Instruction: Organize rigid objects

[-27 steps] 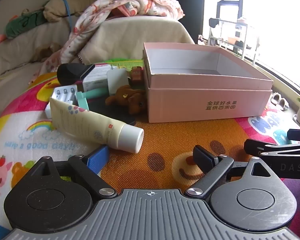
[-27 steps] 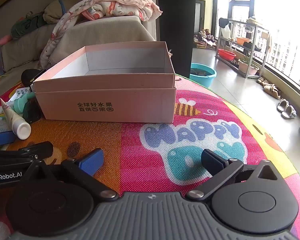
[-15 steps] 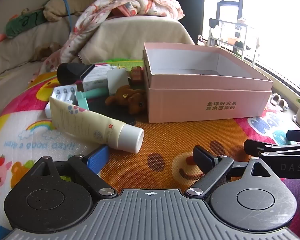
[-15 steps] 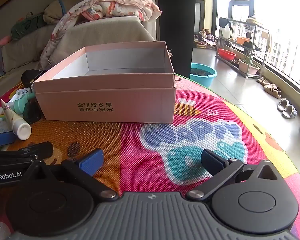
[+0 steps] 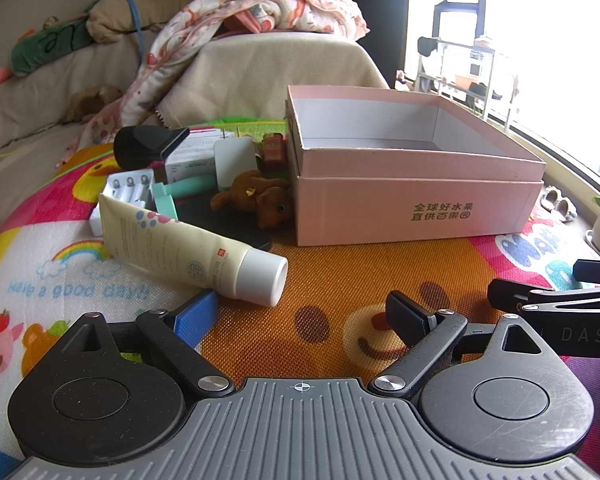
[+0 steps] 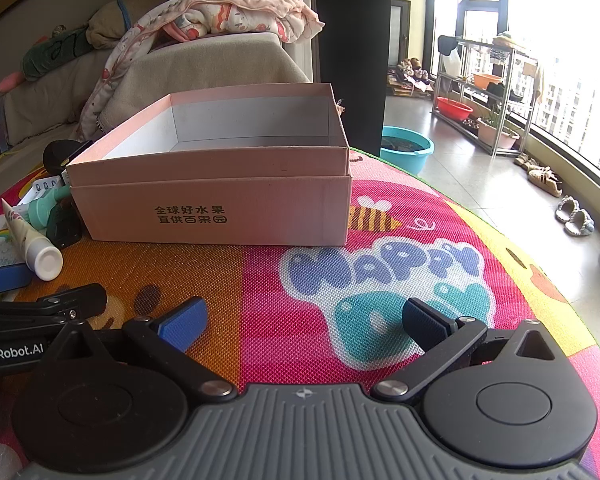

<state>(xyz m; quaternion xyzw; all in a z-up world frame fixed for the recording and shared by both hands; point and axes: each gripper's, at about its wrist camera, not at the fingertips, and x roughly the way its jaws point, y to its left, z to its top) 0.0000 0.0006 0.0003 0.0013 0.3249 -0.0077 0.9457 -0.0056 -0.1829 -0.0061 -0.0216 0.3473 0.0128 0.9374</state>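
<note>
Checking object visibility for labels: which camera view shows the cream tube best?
The left wrist view: the cream tube lies whole, print and white cap visible. The right wrist view catches it at the left edge, foreshortened, mostly its cap end.

pink box (image 6: 212,204) empty | right gripper (image 6: 302,318) jaws apart | play mat (image 6: 380,268)

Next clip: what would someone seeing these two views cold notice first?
The open pink box, apparently empty, stands mid-mat and fills both views. Left of it lies a jumble: a cream tube with a white cap nearest the camera, a brown plush toy against the box wall. Both the left gripper and right gripper hang open over the bright play mat.
</note>
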